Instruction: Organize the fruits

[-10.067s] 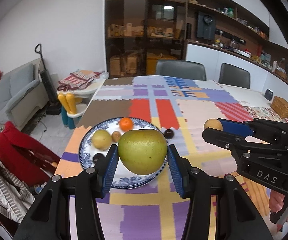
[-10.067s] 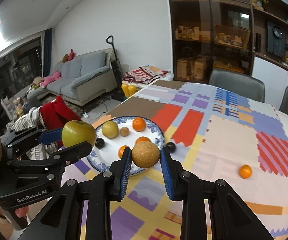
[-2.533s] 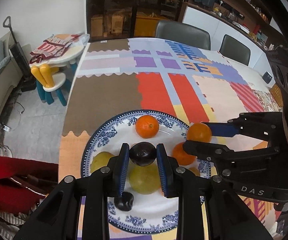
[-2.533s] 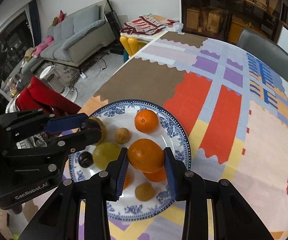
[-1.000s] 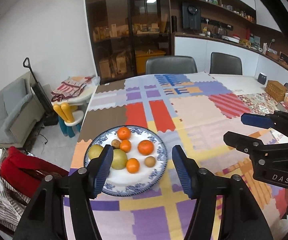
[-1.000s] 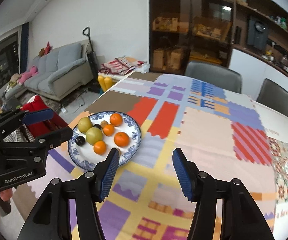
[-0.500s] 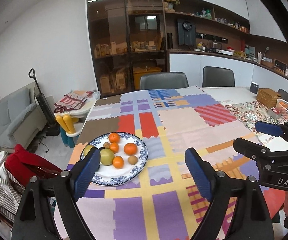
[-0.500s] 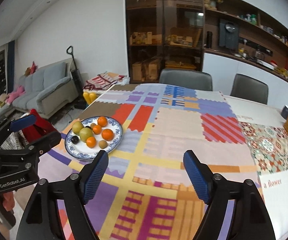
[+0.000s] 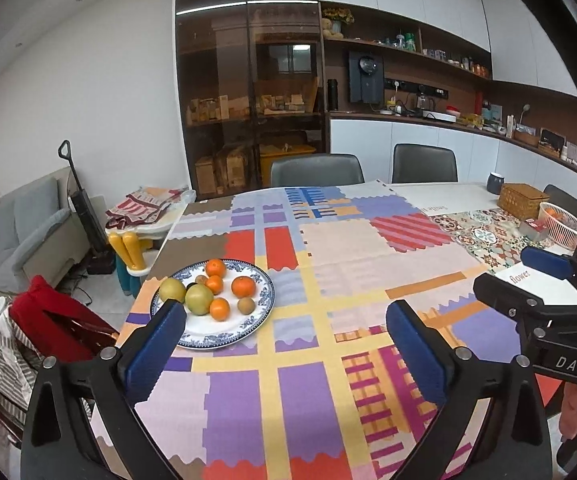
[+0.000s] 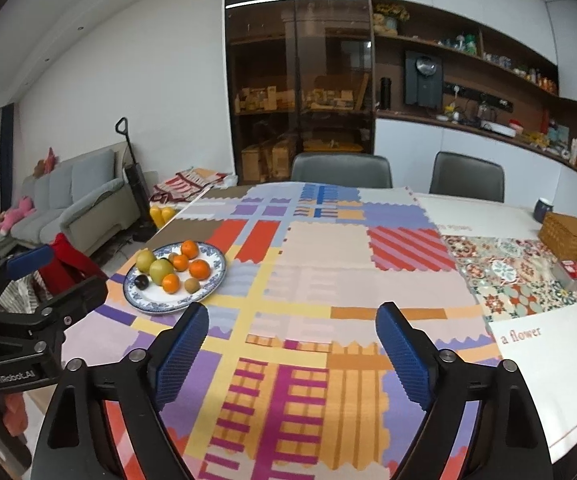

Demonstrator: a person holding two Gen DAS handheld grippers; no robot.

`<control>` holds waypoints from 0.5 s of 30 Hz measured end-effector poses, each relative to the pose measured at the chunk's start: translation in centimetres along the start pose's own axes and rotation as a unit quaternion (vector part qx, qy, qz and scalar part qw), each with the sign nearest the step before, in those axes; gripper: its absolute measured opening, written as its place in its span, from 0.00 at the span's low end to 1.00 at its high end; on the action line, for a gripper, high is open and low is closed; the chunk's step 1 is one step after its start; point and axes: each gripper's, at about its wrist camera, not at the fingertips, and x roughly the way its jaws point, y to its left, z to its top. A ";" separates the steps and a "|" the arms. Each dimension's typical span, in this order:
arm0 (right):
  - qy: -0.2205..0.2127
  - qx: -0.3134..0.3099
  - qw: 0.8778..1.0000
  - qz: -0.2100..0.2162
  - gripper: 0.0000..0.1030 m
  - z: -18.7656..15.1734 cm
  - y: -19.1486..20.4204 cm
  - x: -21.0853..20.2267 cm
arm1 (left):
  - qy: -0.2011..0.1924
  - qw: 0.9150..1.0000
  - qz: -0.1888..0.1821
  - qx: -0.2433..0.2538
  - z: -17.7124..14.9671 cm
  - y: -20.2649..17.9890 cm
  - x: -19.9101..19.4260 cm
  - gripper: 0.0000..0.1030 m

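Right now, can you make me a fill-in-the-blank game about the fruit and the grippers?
1. All the fruit sits on the blue-and-white ____.
2. The left gripper is wide ____ and holds nothing.
3. The right gripper holds ____.
4. The number of orange fruits on the plate is ____.

Missing words: plate; open; nothing; four

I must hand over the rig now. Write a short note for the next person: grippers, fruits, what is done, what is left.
Left gripper: open, holding nothing, raised above the table.
Right gripper: open, holding nothing, also raised.
Fruits: oranges, green-yellow fruits, small brown ones and a dark one all lie on the blue-patterned plate near the table's left edge.
Done: no loose fruit shows on the patchwork cloth.
Left: probably nothing; perhaps check the pink basket at the far right, which holds something orange.
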 end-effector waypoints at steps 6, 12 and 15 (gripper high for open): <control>-0.017 -0.001 1.000 -0.008 0.88 -1.0 0.2 -1.5 | -0.005 1.000 0.001 -0.003 -0.8 0.0 -1.1 1.00; -0.026 -0.002 1.000 -0.014 0.88 -1.4 0.4 -2.4 | -0.009 1.000 0.005 -0.007 -1.2 0.1 -1.8 1.00; -0.028 -0.004 1.000 -0.012 0.88 -1.4 0.6 -2.8 | -0.010 1.000 0.004 -0.008 -1.3 0.2 -2.0 1.00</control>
